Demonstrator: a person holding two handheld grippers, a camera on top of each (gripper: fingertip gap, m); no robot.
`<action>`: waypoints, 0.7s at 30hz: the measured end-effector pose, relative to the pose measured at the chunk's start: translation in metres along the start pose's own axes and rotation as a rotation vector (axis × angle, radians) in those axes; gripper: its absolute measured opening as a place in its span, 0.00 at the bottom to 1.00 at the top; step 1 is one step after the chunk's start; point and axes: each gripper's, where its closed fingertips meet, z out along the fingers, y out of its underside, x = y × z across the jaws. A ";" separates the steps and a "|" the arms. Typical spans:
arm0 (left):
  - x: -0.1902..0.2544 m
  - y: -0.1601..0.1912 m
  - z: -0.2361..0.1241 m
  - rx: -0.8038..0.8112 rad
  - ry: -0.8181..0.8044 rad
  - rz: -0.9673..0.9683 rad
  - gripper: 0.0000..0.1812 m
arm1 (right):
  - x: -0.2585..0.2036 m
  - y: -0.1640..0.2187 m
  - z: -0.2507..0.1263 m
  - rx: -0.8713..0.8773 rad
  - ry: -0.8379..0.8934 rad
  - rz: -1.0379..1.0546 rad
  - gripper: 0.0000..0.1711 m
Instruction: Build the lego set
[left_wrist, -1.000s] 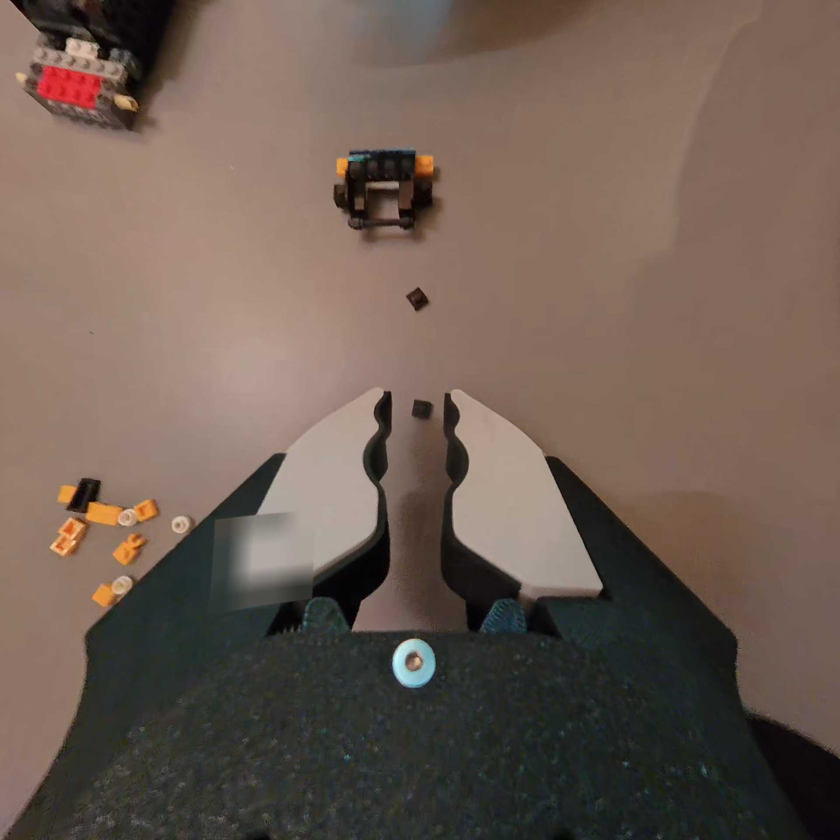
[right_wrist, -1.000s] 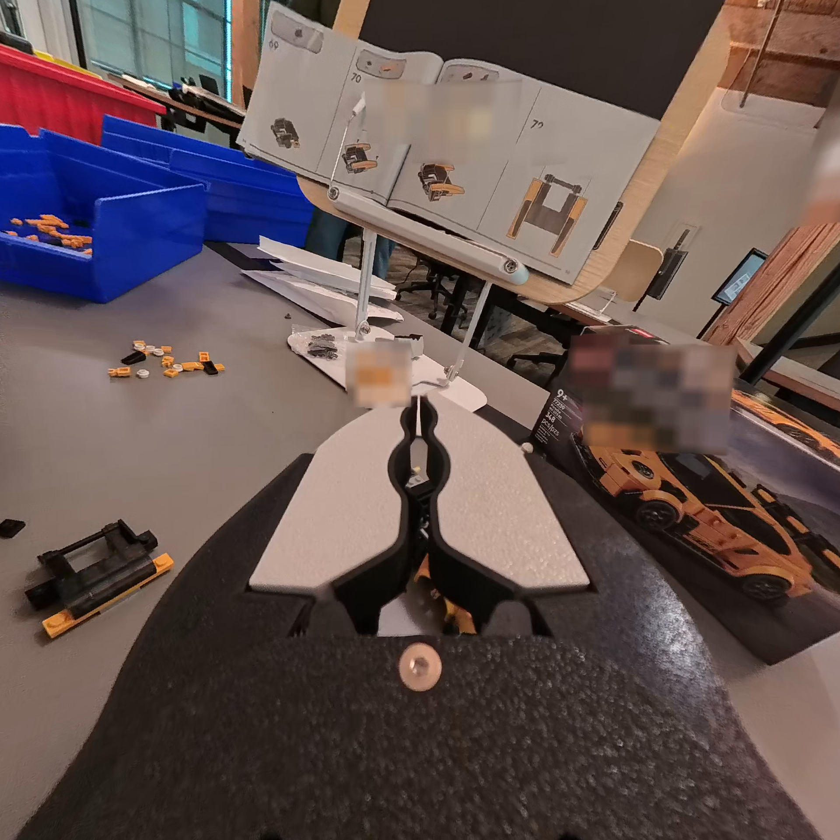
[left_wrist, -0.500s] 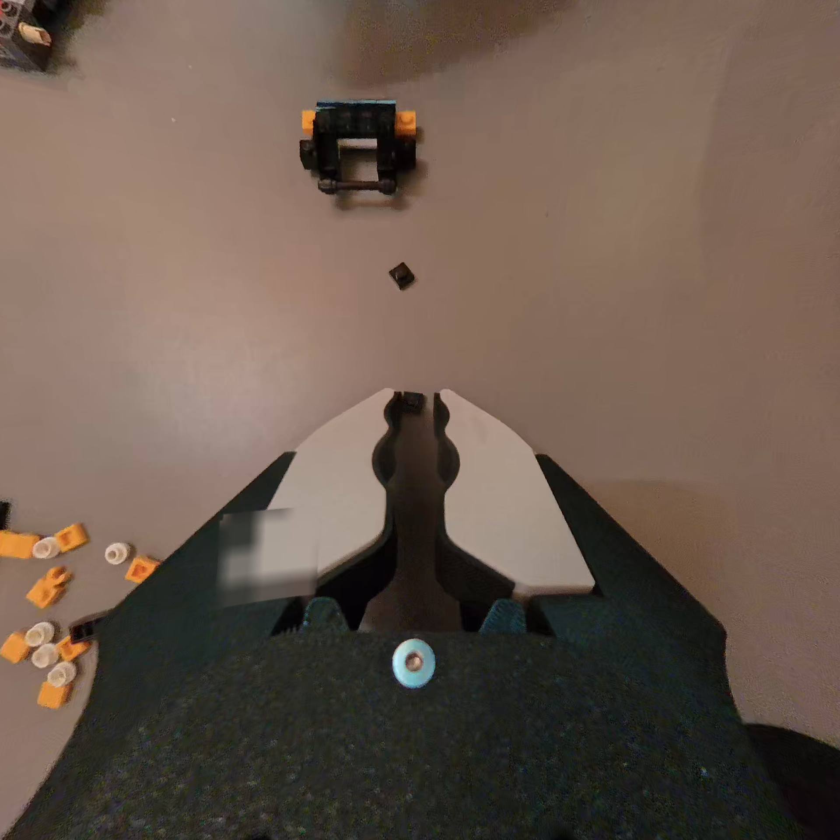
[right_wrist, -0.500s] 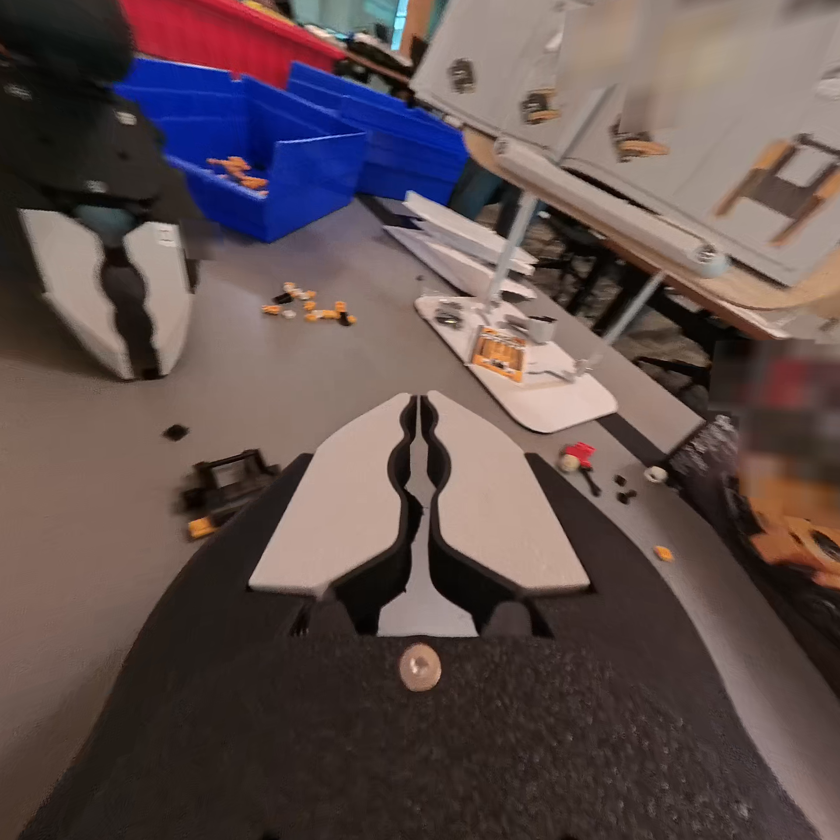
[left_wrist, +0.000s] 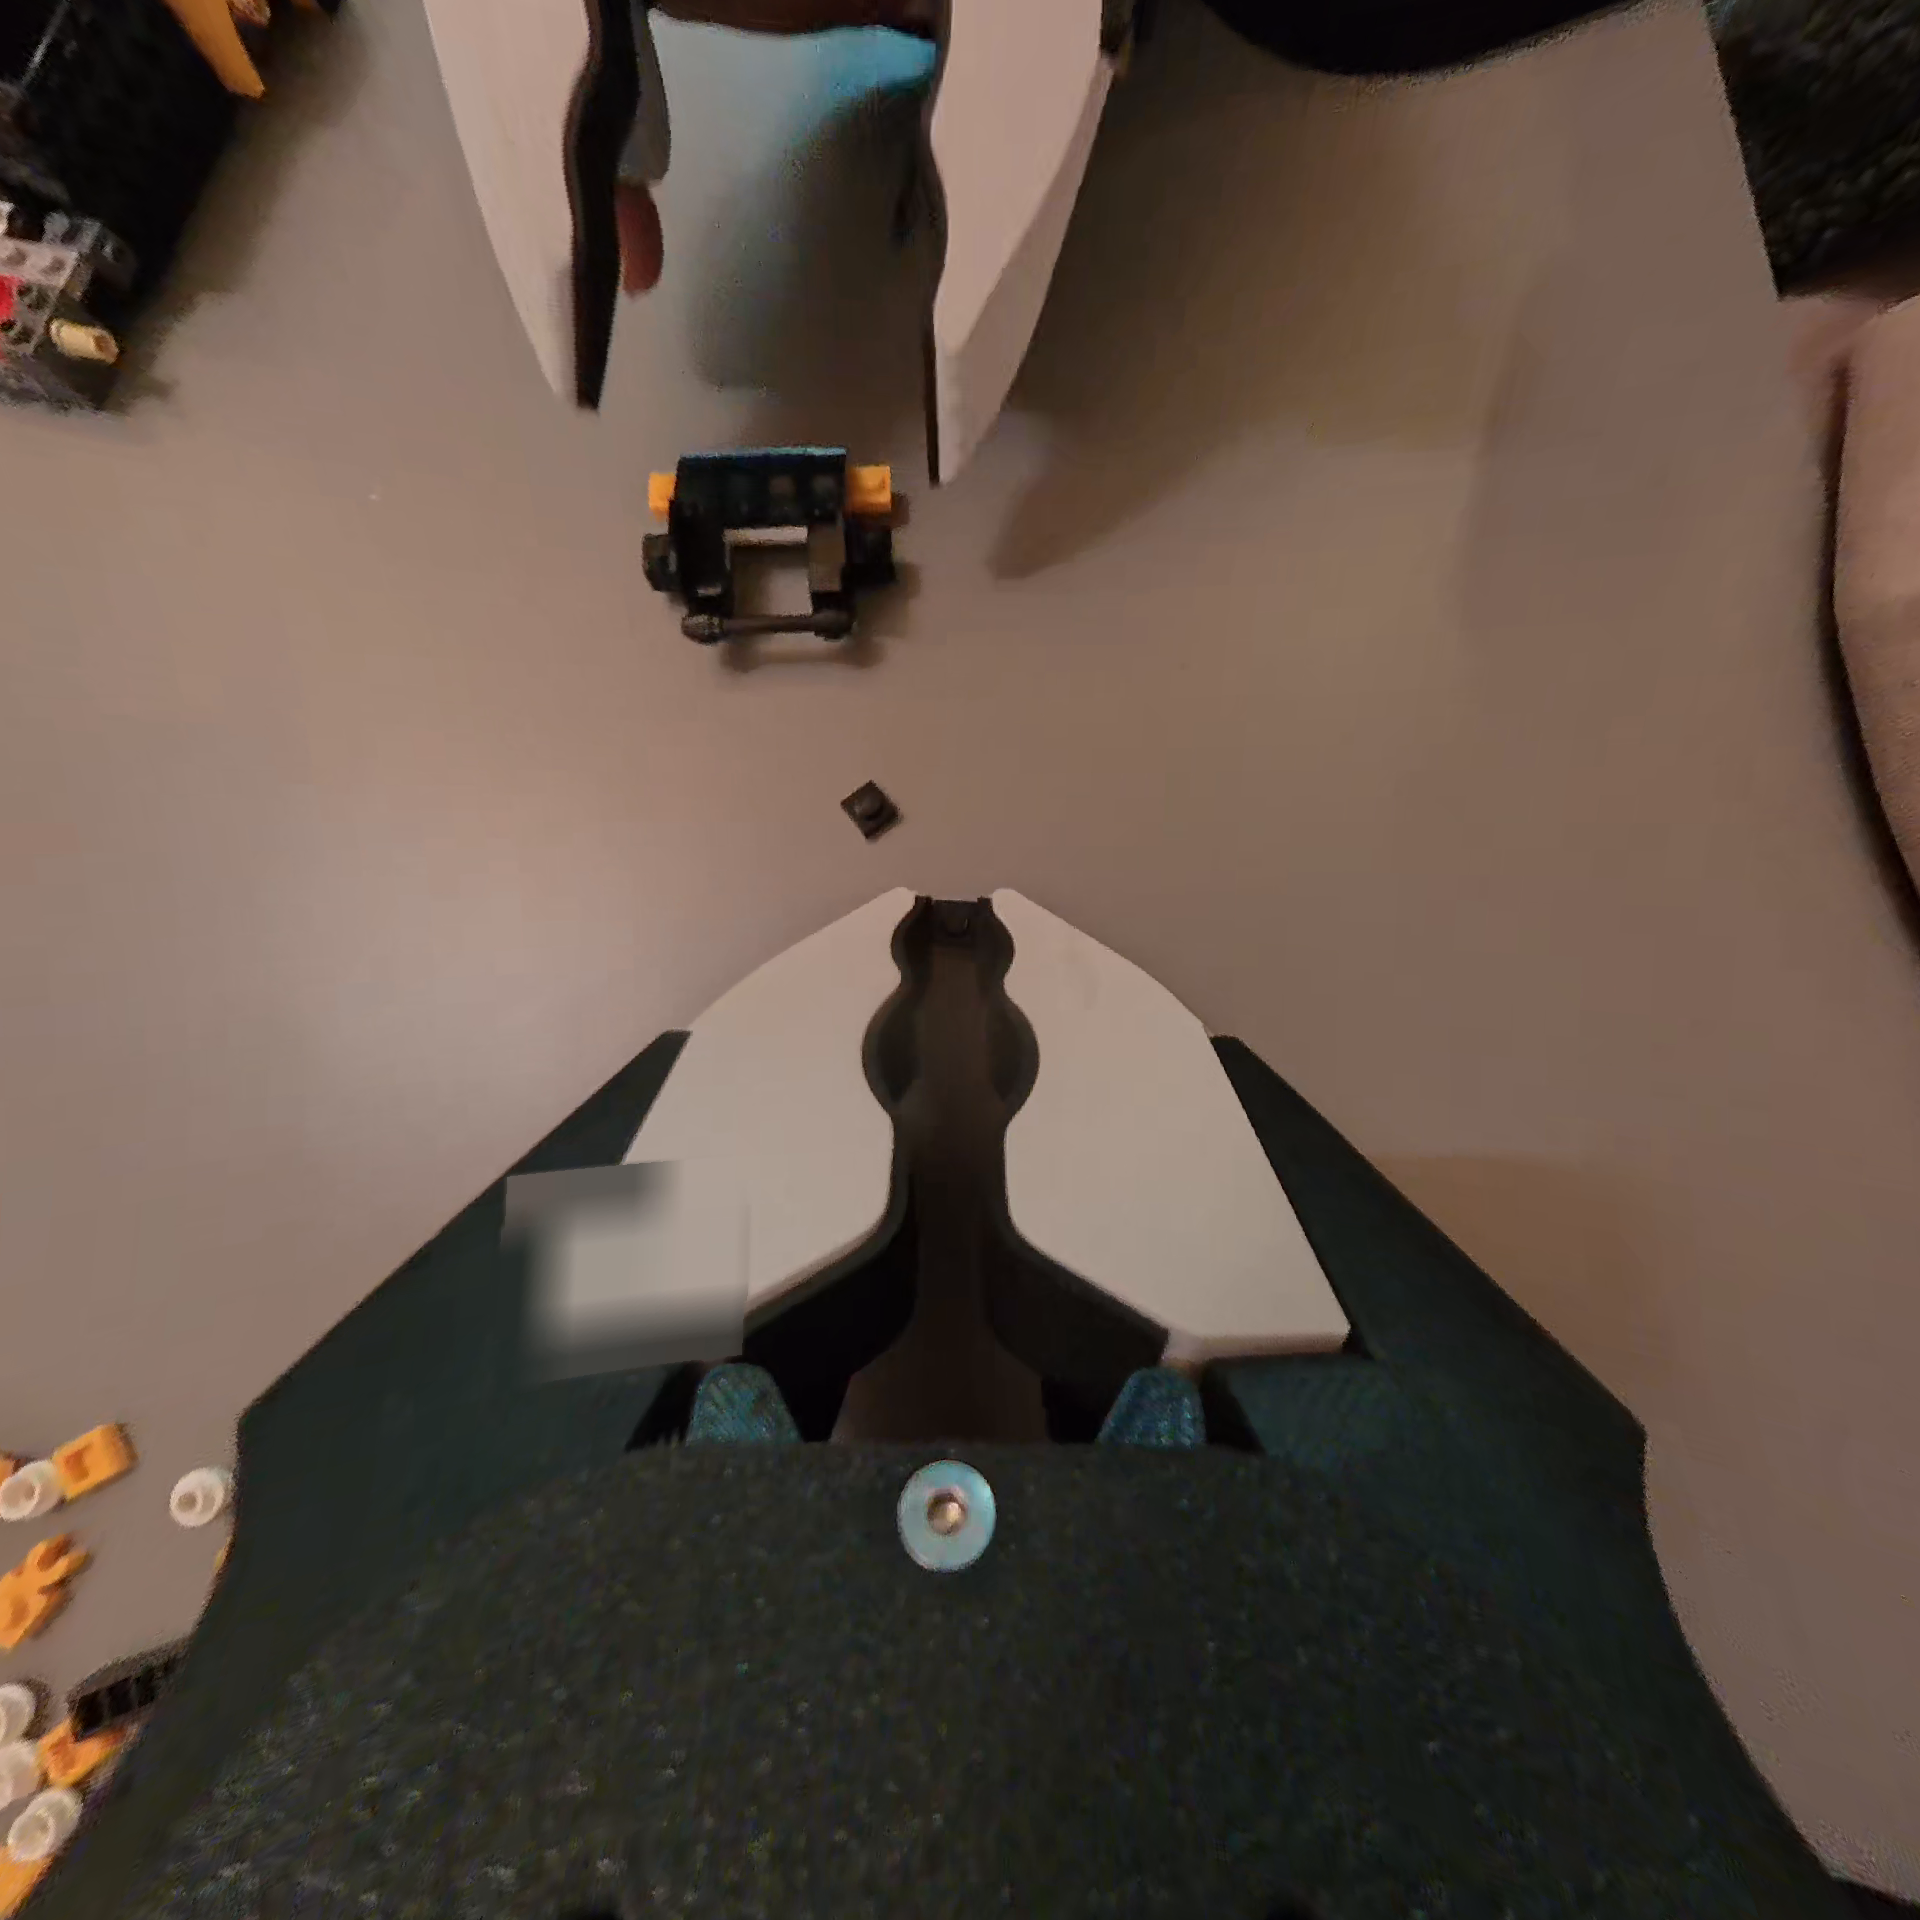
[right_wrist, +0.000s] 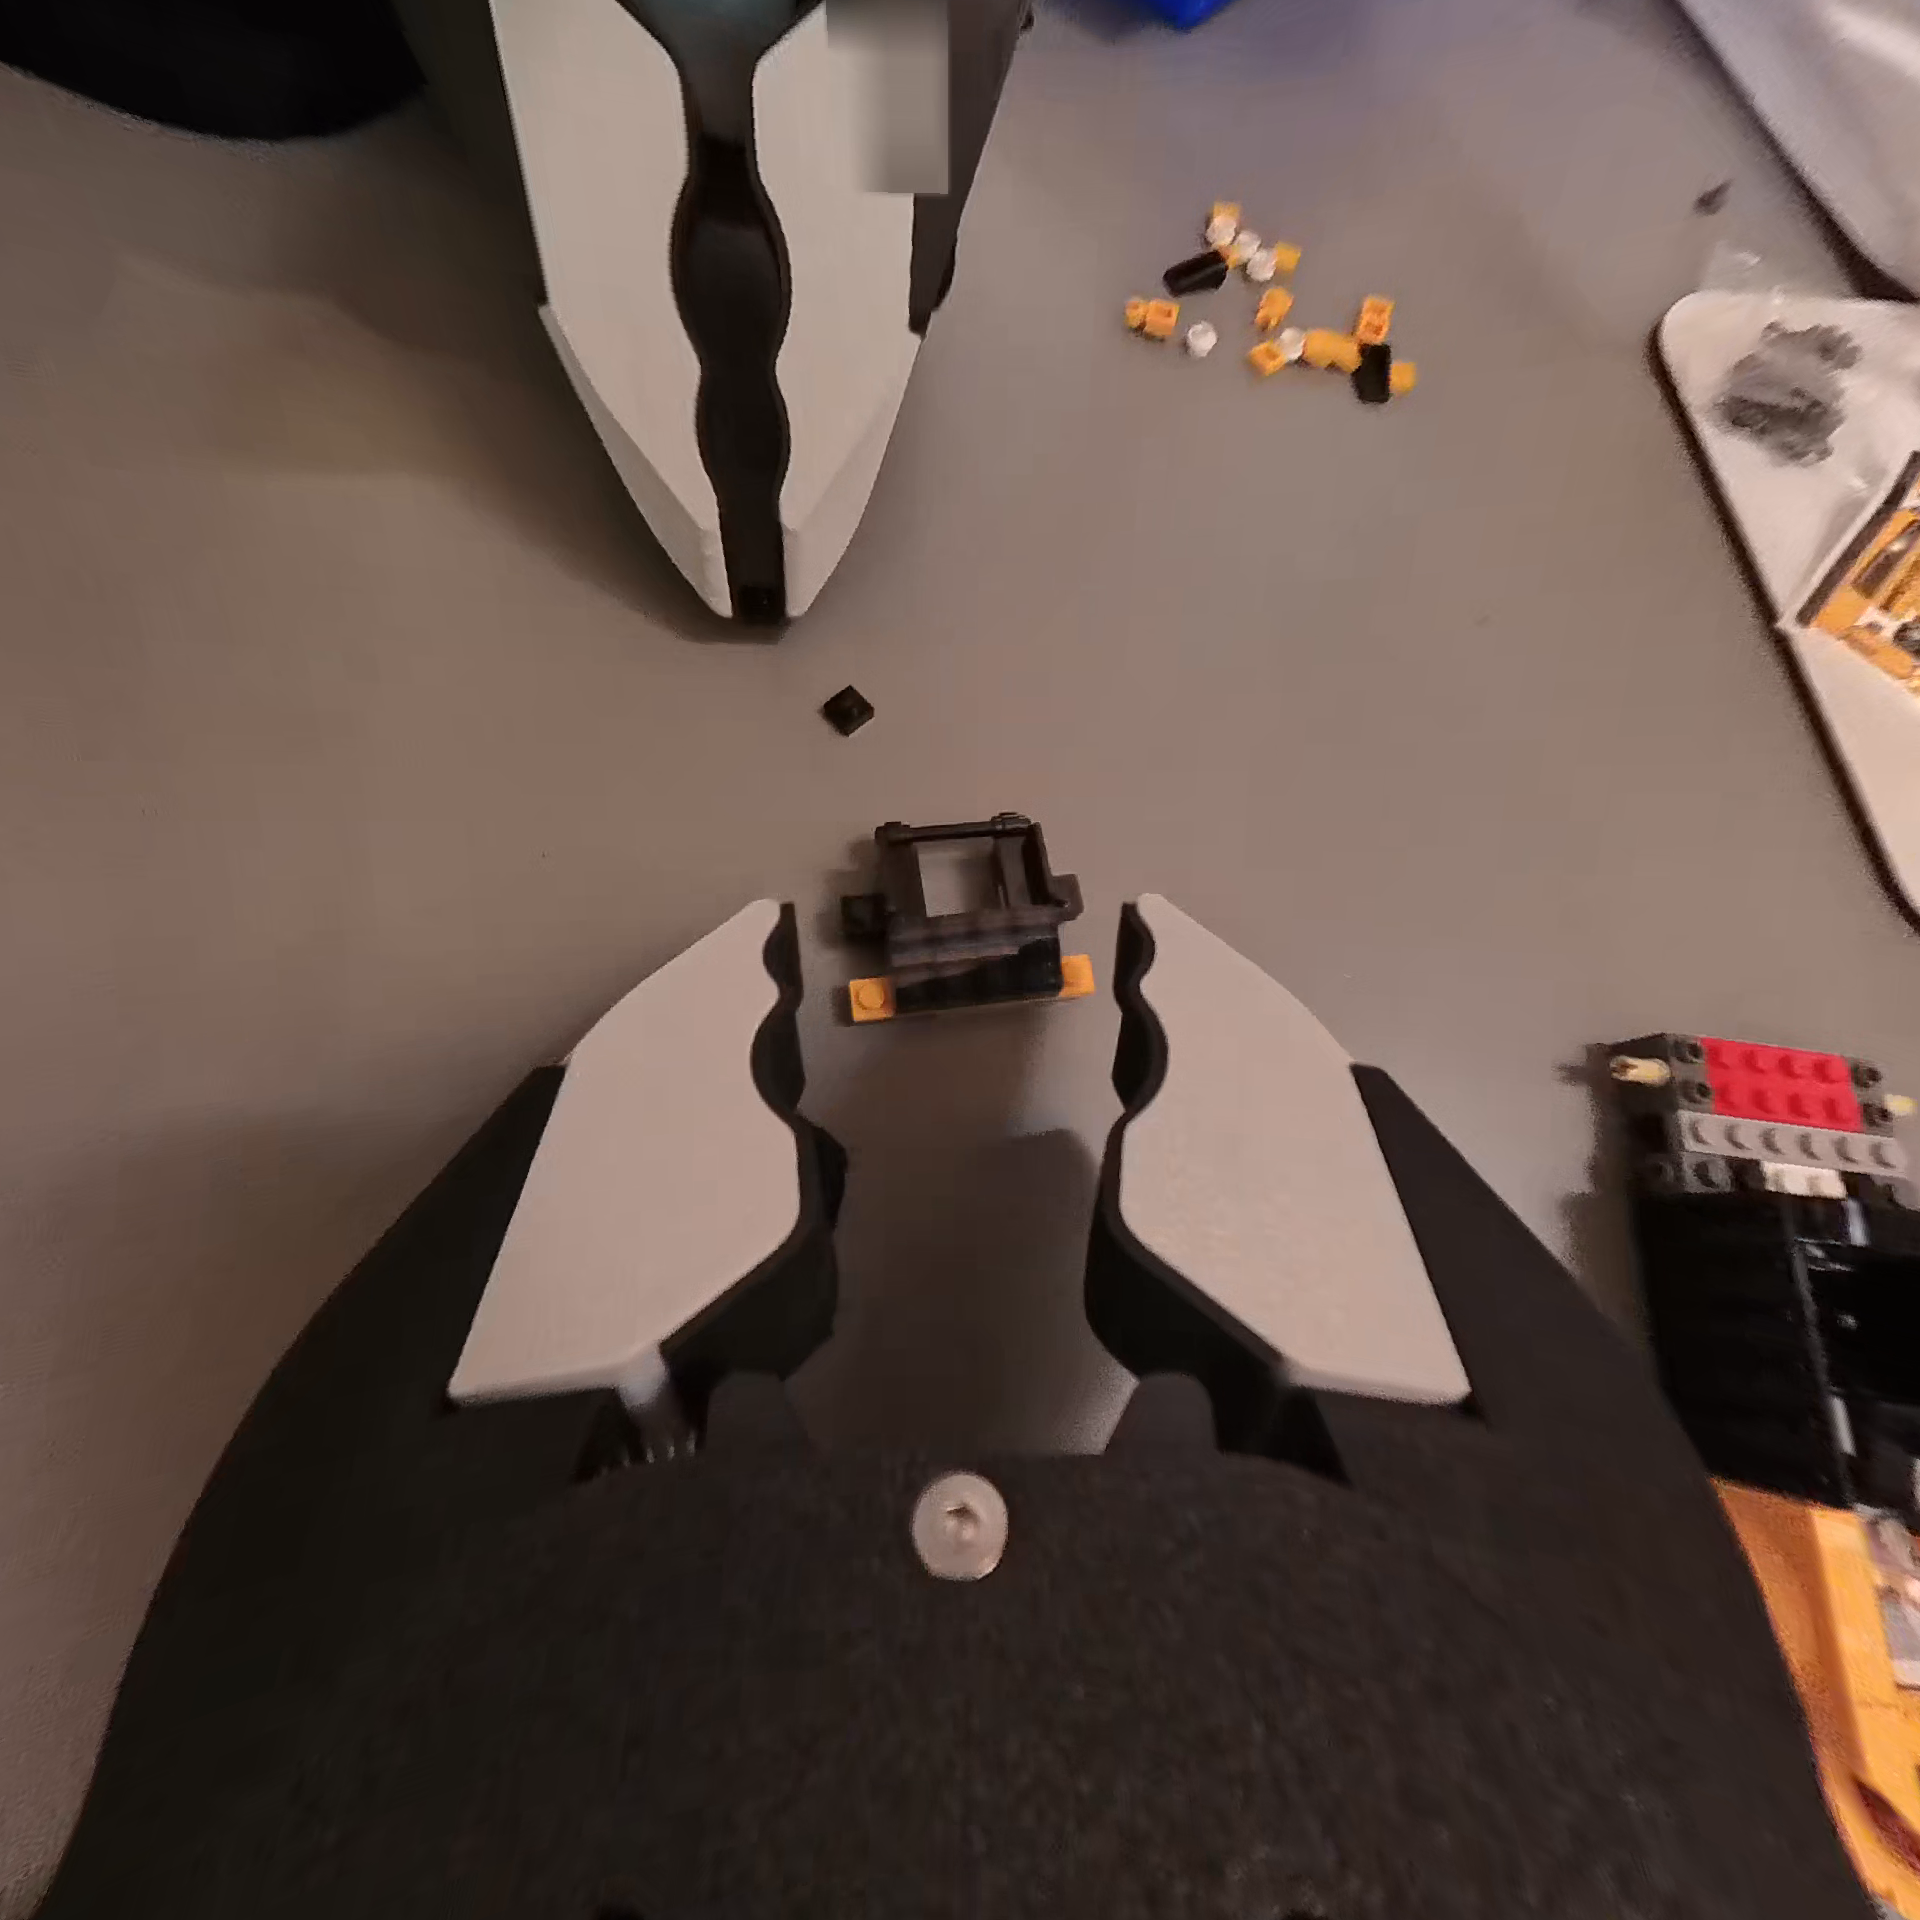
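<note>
A black sub-assembly with orange ends (right_wrist: 966, 987) lies on the grey table; it also shows in the left wrist view (left_wrist: 771, 545). My right gripper (right_wrist: 956, 909) is open, with its fingertips (right_wrist: 1164, 935) on either side of the sub-assembly, not touching it. It shows from above in the left wrist view (left_wrist: 764, 436). My left gripper (left_wrist: 956, 909) is shut on a small black piece (left_wrist: 956, 920) at its tips, low over the table. It faces the right gripper (right_wrist: 756, 601). A second small black piece (left_wrist: 869, 808) lies loose between the left gripper and the sub-assembly (right_wrist: 847, 712).
A pile of small orange, white and black pieces (right_wrist: 1273, 312) lies at the back right, and lower left in the left wrist view (left_wrist: 62, 1538). A larger black build with a red top (right_wrist: 1777, 1101) stands to the right. A white stand base (right_wrist: 1787, 468) and an orange box (right_wrist: 1829, 1662) border the right side. Some 9 cm of space lies between my two pairs of fingers.
My left gripper closed on the small black piece that lay between its fingers. My right gripper swung down from the instruction booklet, opened, and came around the sub-assembly.
</note>
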 end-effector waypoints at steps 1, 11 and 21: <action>0.002 -0.002 0.002 0.005 0.006 0.003 0.04 | -0.001 0.002 0.003 -0.017 -0.004 0.002 0.34; 0.010 -0.009 0.017 0.011 0.019 0.045 0.06 | 0.002 0.011 0.012 -0.087 0.005 -0.013 0.25; 0.009 -0.007 0.009 0.037 0.019 0.044 0.10 | -0.001 0.011 0.012 -0.085 0.011 -0.040 0.25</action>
